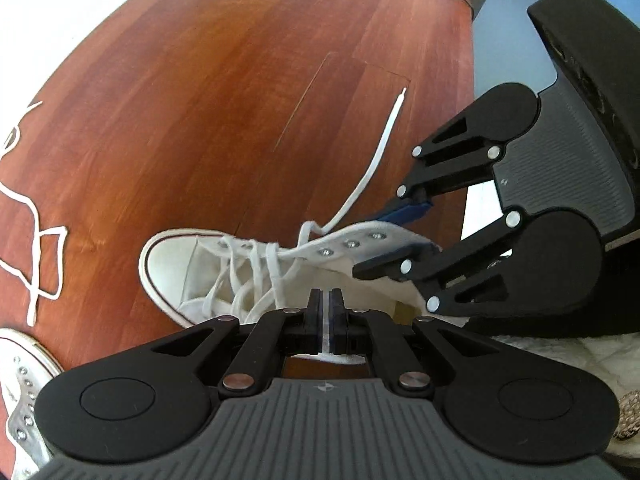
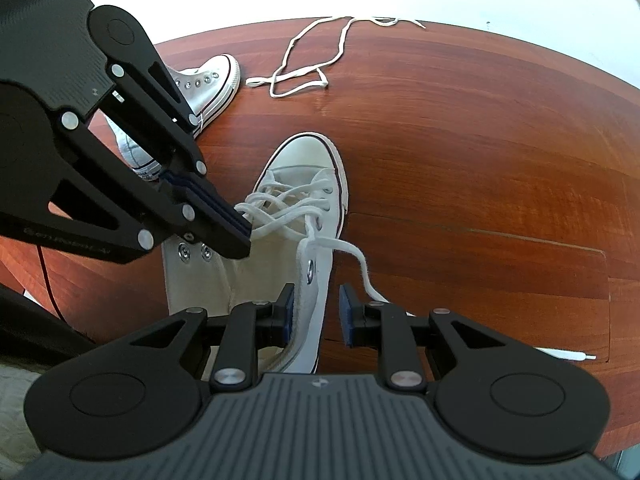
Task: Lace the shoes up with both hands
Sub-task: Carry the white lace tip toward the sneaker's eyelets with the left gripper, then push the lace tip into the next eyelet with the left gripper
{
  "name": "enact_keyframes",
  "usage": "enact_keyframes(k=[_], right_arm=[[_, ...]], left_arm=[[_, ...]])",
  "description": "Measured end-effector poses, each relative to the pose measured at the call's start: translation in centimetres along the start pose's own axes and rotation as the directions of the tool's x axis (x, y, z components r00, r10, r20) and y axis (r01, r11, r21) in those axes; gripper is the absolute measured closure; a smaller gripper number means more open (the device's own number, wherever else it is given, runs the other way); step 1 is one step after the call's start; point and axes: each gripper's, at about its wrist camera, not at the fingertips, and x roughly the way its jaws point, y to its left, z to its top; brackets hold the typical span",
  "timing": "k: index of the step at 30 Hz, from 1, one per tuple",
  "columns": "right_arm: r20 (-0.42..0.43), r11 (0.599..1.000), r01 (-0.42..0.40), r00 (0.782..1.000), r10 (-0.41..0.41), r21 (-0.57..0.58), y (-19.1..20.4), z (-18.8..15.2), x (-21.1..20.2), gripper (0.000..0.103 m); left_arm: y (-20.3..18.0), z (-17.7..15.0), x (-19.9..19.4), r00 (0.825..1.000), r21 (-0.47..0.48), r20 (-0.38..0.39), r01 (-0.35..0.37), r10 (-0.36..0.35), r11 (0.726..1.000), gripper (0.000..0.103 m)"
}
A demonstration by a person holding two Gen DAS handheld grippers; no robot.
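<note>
Left gripper (image 2: 244,236): jaws pressed together on a strand of the lace, right at the crossings over the tongue of the shoe; in its own view a thin white strip runs between the pads (image 1: 316,312).
Right gripper (image 2: 316,312): jaws part open, straddling the collar edge of the shoe on the eyelet side; one pad lies against the canvas, the other stands clear of it, so nothing pinched.
Shoe (image 2: 300,168): white high-top, lying on the table (image 2: 480,140), toe pointing away from the right gripper, collar nearest it.
Long axis: heel-to-toe line runs straight ahead from the right gripper; crosswise to the left gripper, which comes in from the shoe's side.
Lace (image 2: 280,216): threaded through the lower eyelets only; upper eyelets (image 2: 310,270) near the collar bare.
Free end (image 1: 384,136): leaves the shoe at the last threaded eyelet and trails out across the table, away from the shoe, tip resting on the wood.
Nearer gripper: right one closer to the free end and the bare eyelets; left one tied up on the crossings.
Likely next: take the free end and feed the next bare eyelet, probably with the right gripper.
Second shoe (image 2: 208,84): beyond the first shoe's toe, off to one side, unlaced.
Spare lace (image 2: 304,68): loose on the table beside the second shoe.
</note>
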Motion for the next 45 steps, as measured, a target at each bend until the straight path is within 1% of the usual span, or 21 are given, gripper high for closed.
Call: enact_keyframes(k=[4,9,11,16,21,23,27,29,31,37,41,45], right_arm=[[0.001,1.000,0.003,1.000,-0.003,0.006,-0.2,0.0,0.0,0.076],[-0.003,1.000,0.004,1.000,-0.004,-0.001,0.1,0.3,0.2,0.075],[-0.004,1.000,0.005,1.000,-0.005,-0.003,0.1,0.3,0.3,0.074],[-0.005,1.000,0.007,1.000,-0.007,0.001,0.0,0.3,0.3,0.072],[-0.004,1.000,0.008,1.000,-0.008,0.002,-0.1,0.2,0.3,0.071],[-0.004,1.000,0.009,1.000,-0.009,0.003,-0.1,0.2,0.3,0.070],[-0.001,1.000,0.015,1.000,-0.015,0.014,0.3,0.0,0.3,0.069],[0.000,1.000,0.014,1.000,-0.014,0.017,0.2,0.0,0.3,0.068],[0.001,1.000,0.014,1.000,-0.014,0.018,0.1,-0.1,0.2,0.067],[0.003,1.000,0.014,1.000,-0.014,0.017,0.1,-0.2,0.1,0.066],[0.004,1.000,0.013,1.000,-0.013,0.016,0.1,-0.2,0.0,0.065],[0.004,1.000,0.013,1.000,-0.013,0.016,0.1,-0.2,0.0,0.065]], left_arm=[[-0.3,0.1,-0.1,1.000,0.008,0.013,-0.004,0.004,1.000,0.101],[0.2,-0.4,0.2,0.999,0.029,-0.019,-0.035,0.036,0.999,0.100],[0.5,-0.6,0.2,0.999,0.030,-0.025,-0.034,0.034,0.999,0.099],[1.0,-0.9,-0.5,1.000,0.051,-0.018,-0.007,0.008,0.999,0.092],[1.5,-0.6,-0.8,0.999,0.107,-0.032,-0.009,0.012,0.994,0.091],[1.4,-0.3,-0.7,0.999,0.147,-0.047,-0.005,0.012,0.989,0.091],[1.1,0.3,-0.1,0.997,0.196,-0.078,0.016,-0.001,0.980,0.090],[0.7,0.6,0.6,0.994,0.235,-0.110,0.032,-0.006,0.972,0.087],[0.4,0.8,1.2,0.992,0.266,-0.129,0.033,0.002,0.963,0.083],[0.3,1.9,2.6,0.983,0.326,-0.185,0.048,0.014,0.944,0.083],[-0.1,1.9,3.6,0.971,0.363,-0.239,0.082,0.008,0.928,0.082],[-0.2,2.0,4.0,0.965,0.372,-0.264,0.100,0.002,0.923,0.083]])
